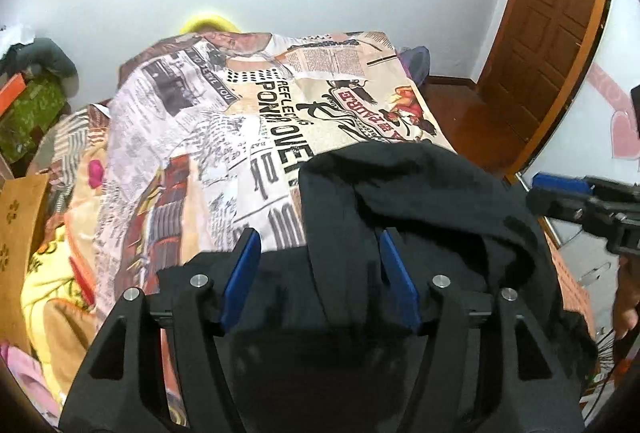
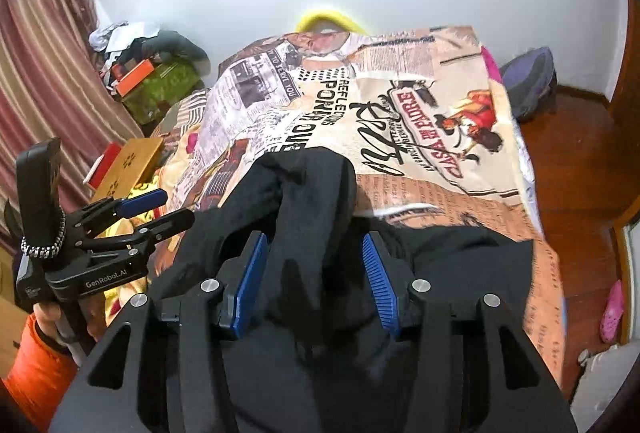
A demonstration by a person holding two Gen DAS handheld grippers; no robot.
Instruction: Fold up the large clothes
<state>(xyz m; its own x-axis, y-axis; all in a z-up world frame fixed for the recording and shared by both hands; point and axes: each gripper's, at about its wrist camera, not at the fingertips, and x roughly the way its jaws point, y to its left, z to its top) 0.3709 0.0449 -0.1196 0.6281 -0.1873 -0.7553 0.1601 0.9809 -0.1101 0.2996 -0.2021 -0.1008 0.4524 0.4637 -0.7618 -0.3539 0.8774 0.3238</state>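
Left wrist view alone: brown panelled door (image 1: pixel 548 45) far right. Right wrist view alone: striped curtain (image 2: pixel 44 73) left, pink shoe (image 2: pixel 614 309) on floor right. Left gripper (image 1: pixel 320 265) released, jaws parted, nothing clamped. Right gripper (image 2: pixel 314 273) released likewise; fabric ridge rises between pads, no pinch seen. Black garment (image 2: pixel 312 201) lies bunched at near edge of newspaper-print bedspread (image 2: pixel 400 105), directly beneath and ahead of both grippers.

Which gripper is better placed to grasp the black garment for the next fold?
Probably the right gripper: open, with a raised fold of the black garment between its pads. The left gripper is open over flatter cloth.
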